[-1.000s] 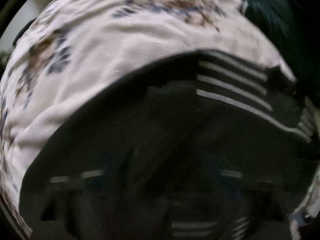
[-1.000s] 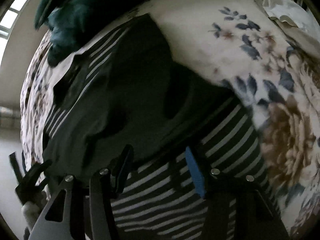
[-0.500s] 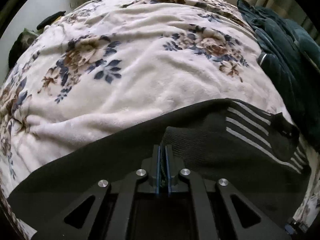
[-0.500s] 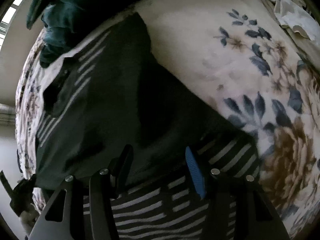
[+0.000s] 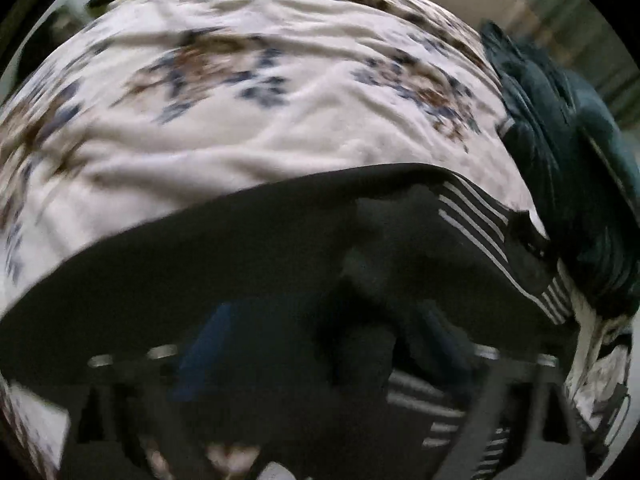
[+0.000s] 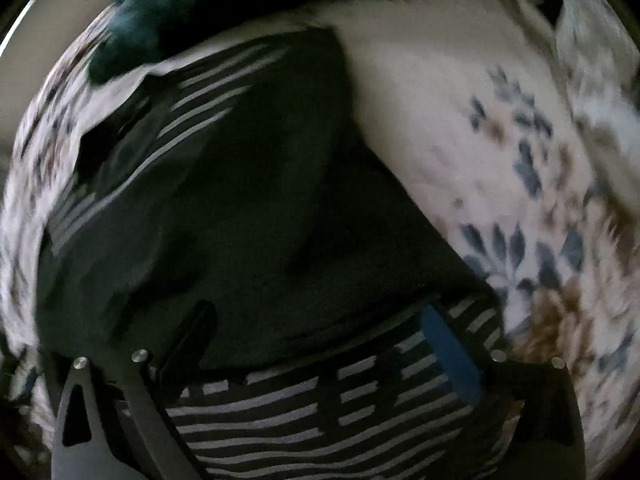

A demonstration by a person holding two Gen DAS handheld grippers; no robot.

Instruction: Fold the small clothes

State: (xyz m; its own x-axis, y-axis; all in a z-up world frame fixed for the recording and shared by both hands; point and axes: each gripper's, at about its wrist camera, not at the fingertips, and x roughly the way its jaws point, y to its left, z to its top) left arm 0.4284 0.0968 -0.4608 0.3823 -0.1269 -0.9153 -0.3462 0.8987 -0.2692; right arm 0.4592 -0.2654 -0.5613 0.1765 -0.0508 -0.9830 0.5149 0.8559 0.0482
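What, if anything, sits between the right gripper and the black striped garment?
Nothing visible. The right gripper is open directly over the black striped garment on the floral blanket. The teal clothing lies beyond its far end.

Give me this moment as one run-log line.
black garment with white stripes: flat on floral cream blanket | left claw: blurred, apparently open | right claw: open over striped hem | dark teal clothing: beside garment

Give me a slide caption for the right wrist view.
Open right gripper over a dark striped garment on a floral blanket.
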